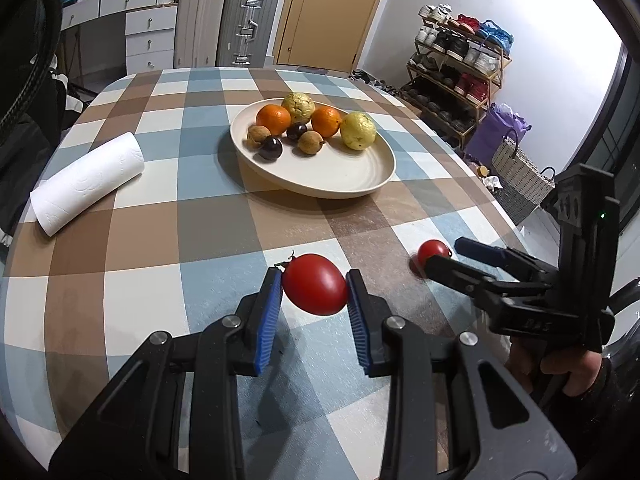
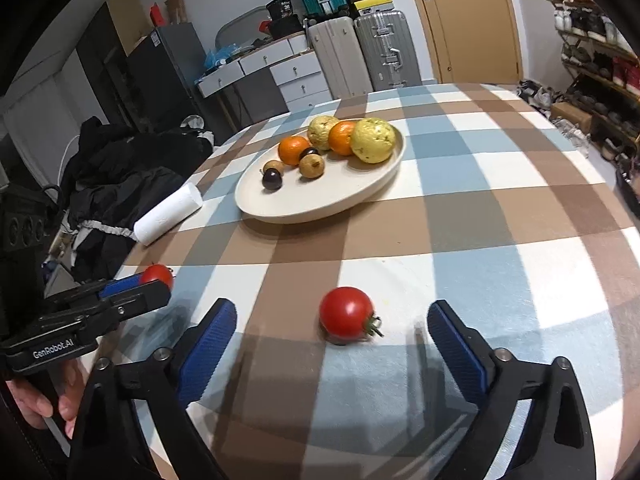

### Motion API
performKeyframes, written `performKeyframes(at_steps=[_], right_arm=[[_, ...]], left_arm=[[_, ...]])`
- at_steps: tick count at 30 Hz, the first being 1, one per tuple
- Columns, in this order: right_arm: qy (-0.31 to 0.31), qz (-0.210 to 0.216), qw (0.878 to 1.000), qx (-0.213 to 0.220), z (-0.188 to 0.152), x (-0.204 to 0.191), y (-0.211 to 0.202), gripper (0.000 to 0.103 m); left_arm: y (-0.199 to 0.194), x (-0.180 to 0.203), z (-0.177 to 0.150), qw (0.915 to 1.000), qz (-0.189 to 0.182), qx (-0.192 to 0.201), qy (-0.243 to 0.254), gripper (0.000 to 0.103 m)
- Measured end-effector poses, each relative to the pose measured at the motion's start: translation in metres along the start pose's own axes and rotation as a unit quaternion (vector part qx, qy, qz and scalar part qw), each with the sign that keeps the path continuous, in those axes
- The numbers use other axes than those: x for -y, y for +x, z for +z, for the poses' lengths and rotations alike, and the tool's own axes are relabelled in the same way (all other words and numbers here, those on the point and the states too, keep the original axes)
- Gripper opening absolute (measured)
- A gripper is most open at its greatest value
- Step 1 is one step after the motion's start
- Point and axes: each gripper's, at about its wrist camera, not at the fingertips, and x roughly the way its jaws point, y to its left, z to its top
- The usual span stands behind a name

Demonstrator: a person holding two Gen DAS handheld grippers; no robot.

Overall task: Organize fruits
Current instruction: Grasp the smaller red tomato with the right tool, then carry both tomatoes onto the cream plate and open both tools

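Observation:
My left gripper (image 1: 314, 280) is shut on a red cherry tomato (image 1: 315, 290), its blue pads pressing on both sides, low over the checked tablecloth. The right wrist view shows the same gripper (image 2: 154, 285) and tomato (image 2: 158, 274) at the left. A second tomato (image 2: 347, 313) with a green stem lies on the cloth between the fingertips of my right gripper (image 2: 330, 306). This gripper is open and its pads stand clear of the fruit. In the left wrist view it (image 1: 443, 253) reaches that tomato (image 1: 433, 252) from the right.
A cream plate (image 1: 360, 184) (image 2: 312, 208) farther back holds two oranges, two yellow-green fruits and several small brown and dark ones. A paper towel roll (image 1: 88, 182) (image 2: 168, 214) lies to its left. A hand grips each gripper's handle. Dark clothing is piled beyond the table's left edge.

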Motion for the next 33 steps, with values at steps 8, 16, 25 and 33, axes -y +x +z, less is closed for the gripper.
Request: performKeyframes(at_steps=[8, 16, 25, 33], right_arm=[[-0.020, -0.014, 0.999, -0.027, -0.001, -0.005, 0.011, 0.062], [-0.025, -0.036, 0.999, -0.028, -0.001, -0.005, 0.016, 0.040], [-0.019, -0.030, 0.999, -0.026, 0.000, -0.003, 0.015, 0.030], [-0.013, -0.016, 1.000, 0.005, 0.018, 0.007, 0.001, 0.030]], left_arm=[[0.007, -0.002, 0.001, 1.0000, 0.001, -0.007, -0.003, 0.030], [0.009, 0.000, 0.002, 0.9999, 0.004, -0.010, 0.000, 0.030], [0.012, 0.002, 0.013, 0.9999, 0.010, -0.008, 0.005, 0.030], [0.022, 0.009, 0.044, 0.9998, 0.009, 0.000, 0.016, 0.030]])
